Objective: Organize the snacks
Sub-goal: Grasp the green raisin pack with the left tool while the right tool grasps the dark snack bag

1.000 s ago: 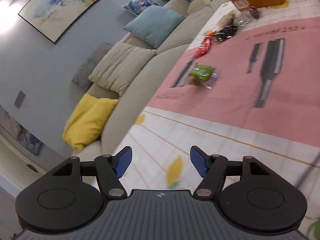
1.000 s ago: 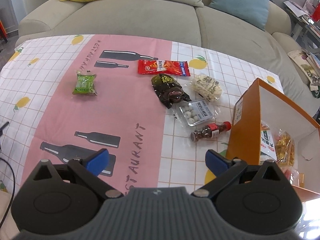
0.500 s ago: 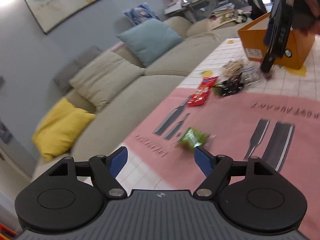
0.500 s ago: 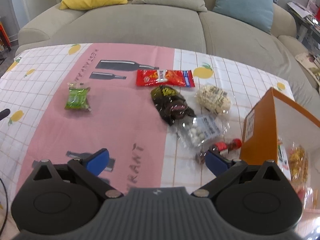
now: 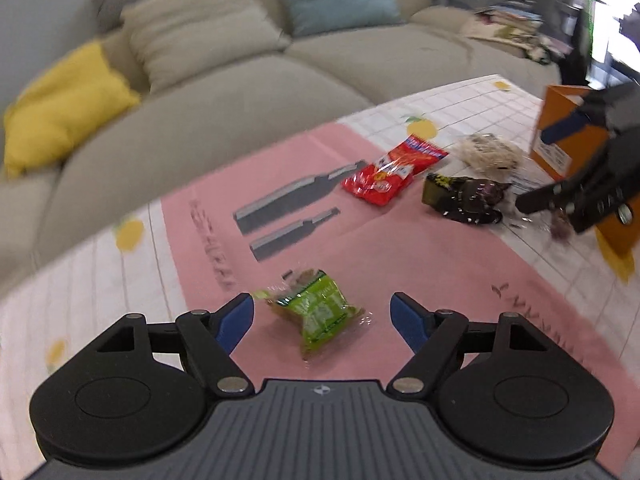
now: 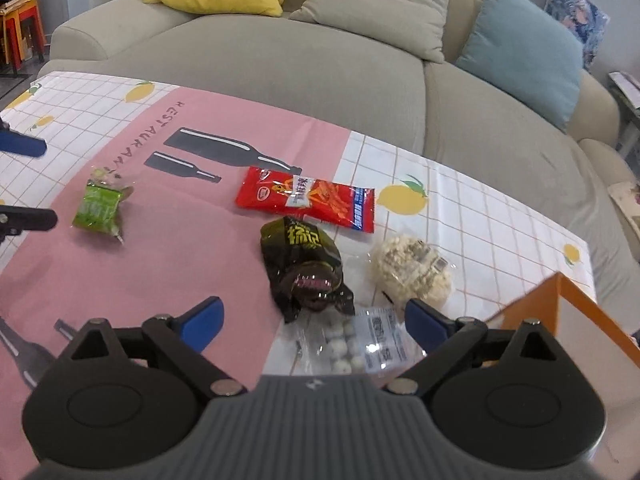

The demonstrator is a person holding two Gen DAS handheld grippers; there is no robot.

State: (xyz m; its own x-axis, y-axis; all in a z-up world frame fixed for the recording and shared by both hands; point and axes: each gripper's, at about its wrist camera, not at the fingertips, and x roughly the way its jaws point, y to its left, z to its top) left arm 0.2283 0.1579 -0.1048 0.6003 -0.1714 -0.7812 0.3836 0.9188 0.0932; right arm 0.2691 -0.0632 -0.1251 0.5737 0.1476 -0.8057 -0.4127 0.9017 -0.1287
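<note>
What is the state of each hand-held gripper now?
Left hand-held gripper: open, holding nothing, green snack packet between its fingers.
Right hand-held gripper: jaws closing, holding nothing.

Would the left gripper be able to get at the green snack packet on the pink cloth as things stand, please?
Probably yes. The left gripper is open, and the green snack packet lies flat just ahead between its fingertips, with nothing on top of it or around it. The other snacks lie well apart.
</note>
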